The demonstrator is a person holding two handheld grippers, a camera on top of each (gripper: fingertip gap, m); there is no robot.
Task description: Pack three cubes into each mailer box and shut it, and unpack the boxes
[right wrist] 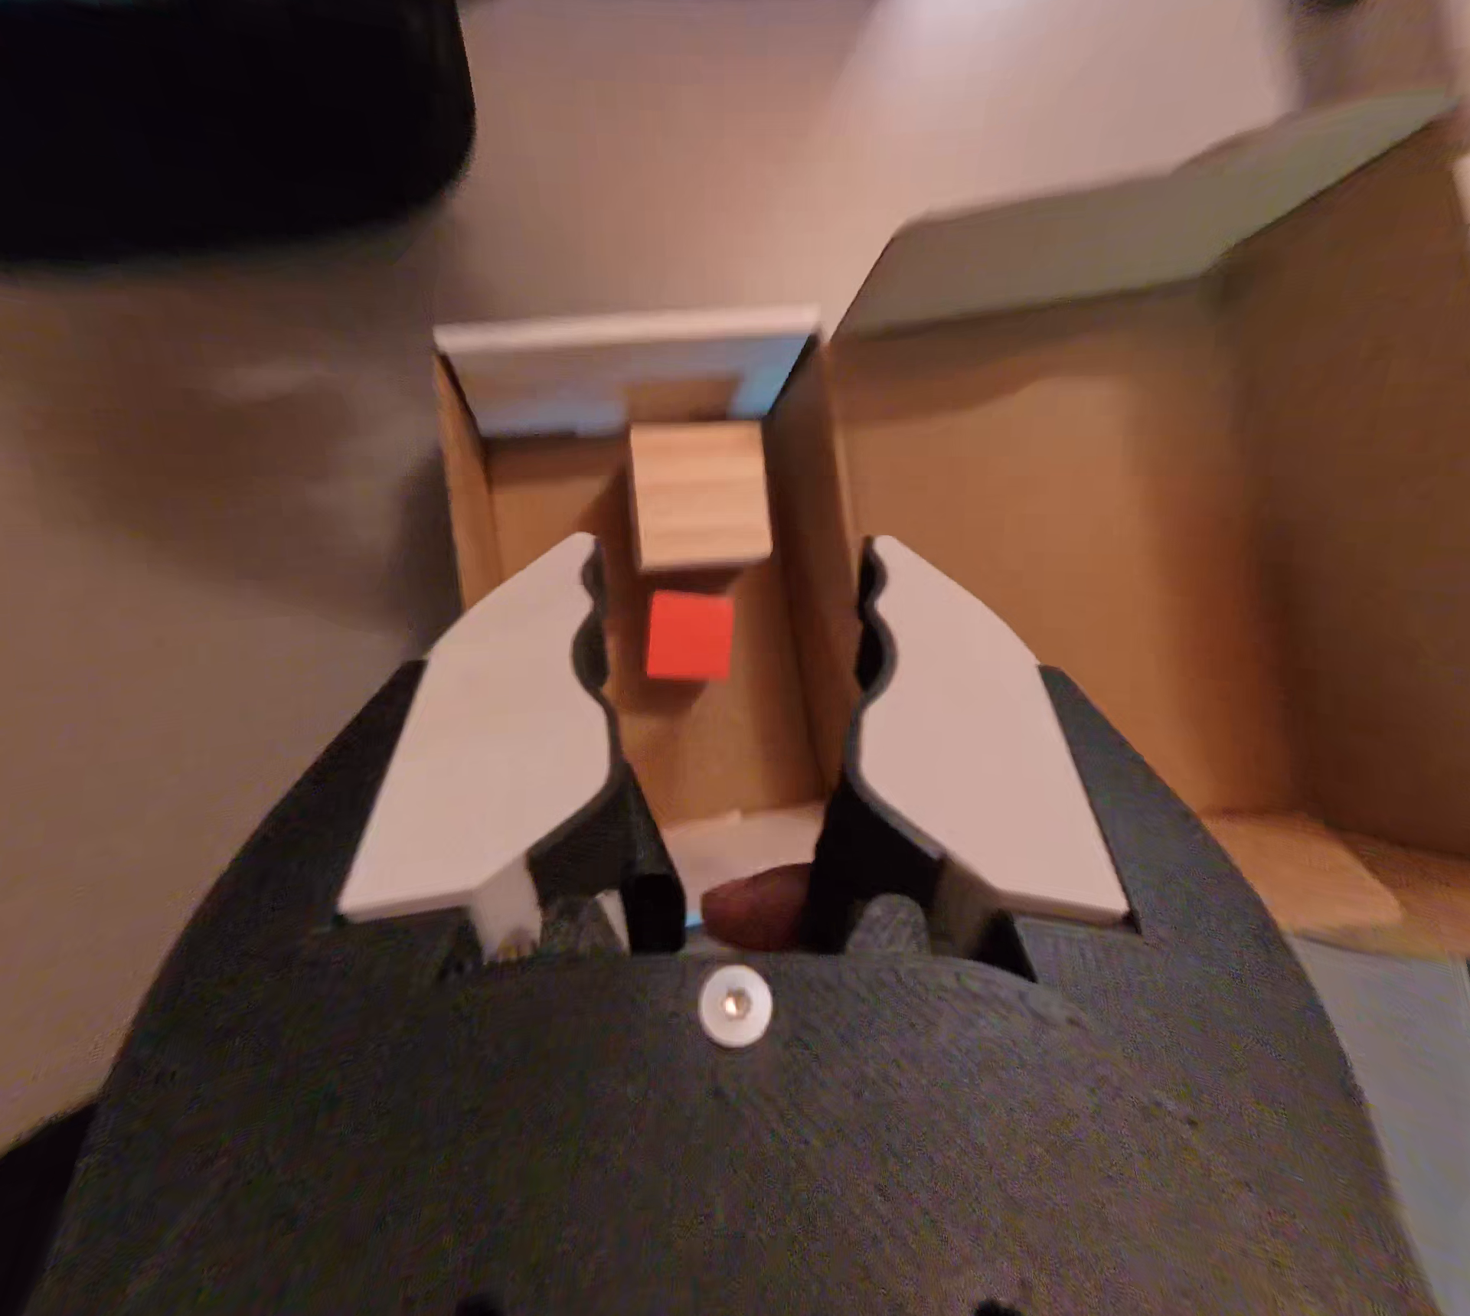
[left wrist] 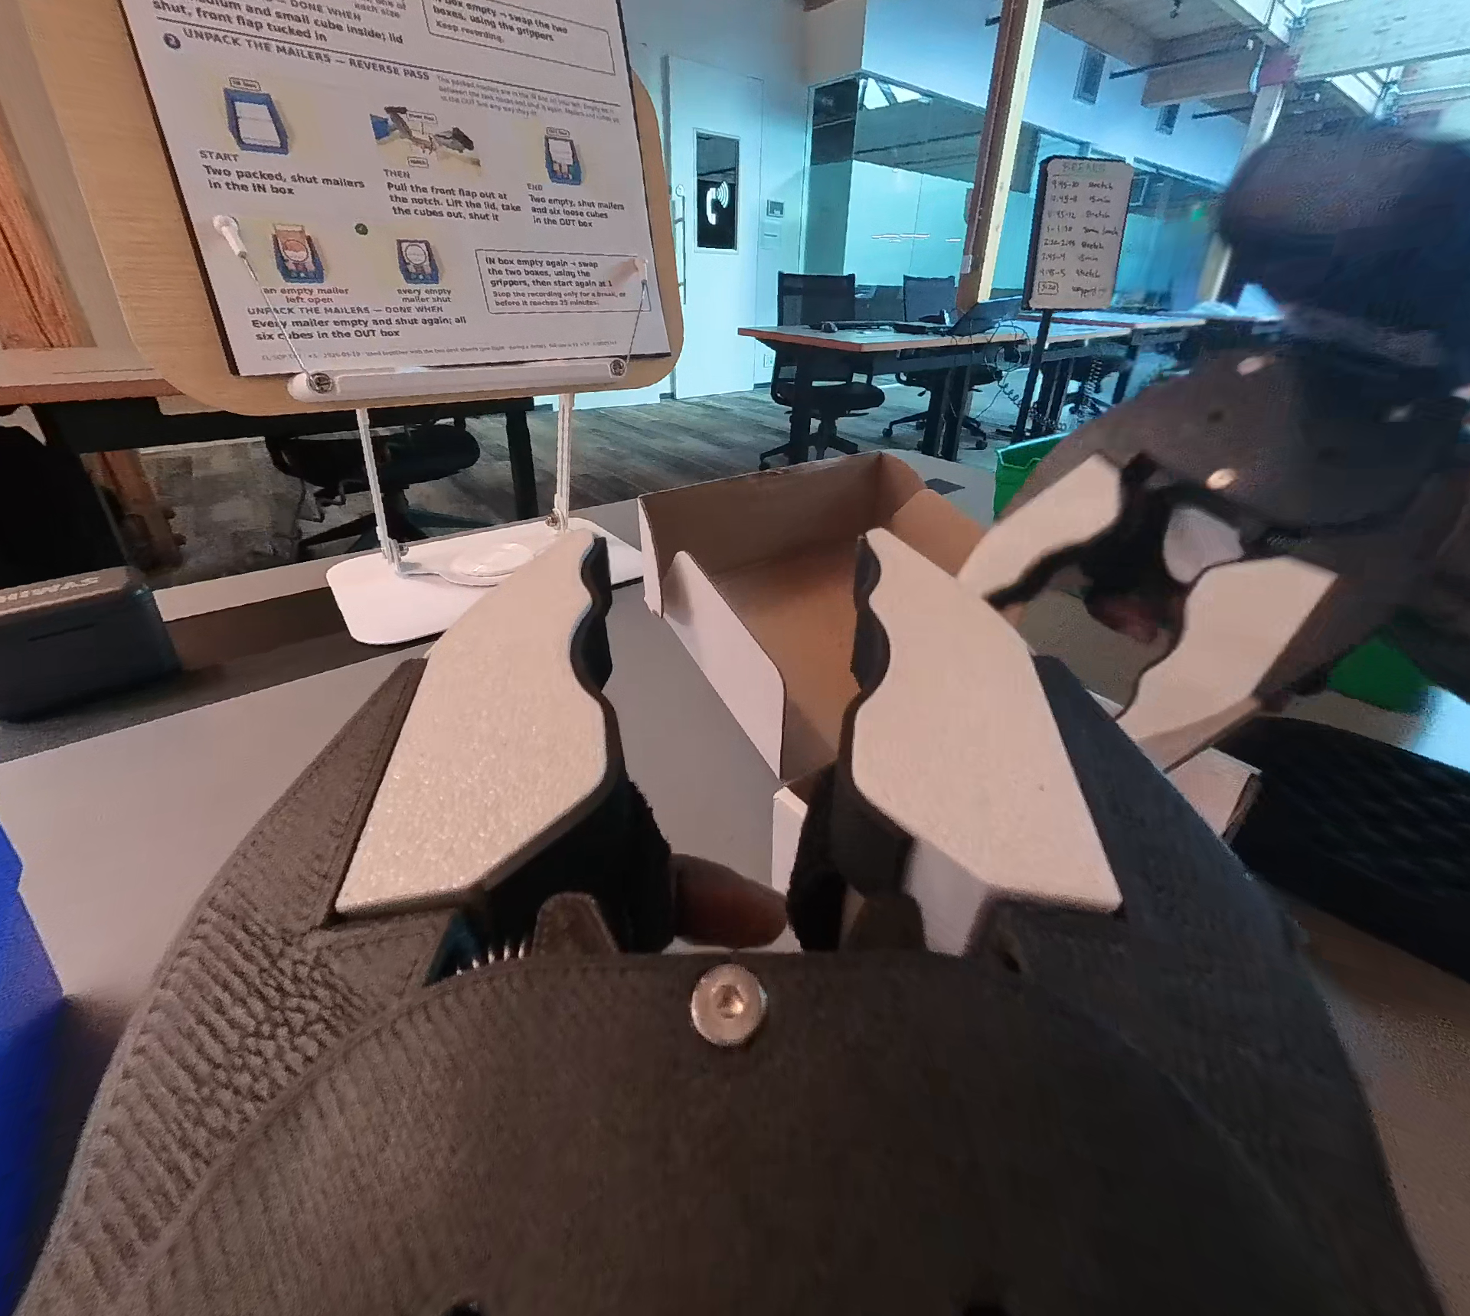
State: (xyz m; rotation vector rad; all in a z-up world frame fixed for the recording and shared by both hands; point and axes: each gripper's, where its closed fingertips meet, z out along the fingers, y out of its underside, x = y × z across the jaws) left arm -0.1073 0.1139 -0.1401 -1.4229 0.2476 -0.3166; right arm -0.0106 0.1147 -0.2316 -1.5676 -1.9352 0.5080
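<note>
Right gripper (right wrist: pixel 732 610) hangs spread over the open mailer box (right wrist: pixel 469 482), wooden cube (right wrist: pixel 700 494) and red cube (right wrist: pixel 689 637) inside, blurry; left gripper (left wrist: pixel 732 610) spread too.

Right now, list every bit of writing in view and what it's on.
I won't quote writing; here is what carries it.
Instruction sheet on the stand: printed text and pictures.
Whiteboard behind: handwriting, small.
Dark device, left: raised lettering.
Right wrist view: none.

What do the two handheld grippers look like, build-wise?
Both match: the left gripper and right gripper have a dark grey, rough-textured printed body, two fingers faced with white plates, black wavy-edged inner pads, and one silver screw at centre. No cables or sleeves show.
</note>
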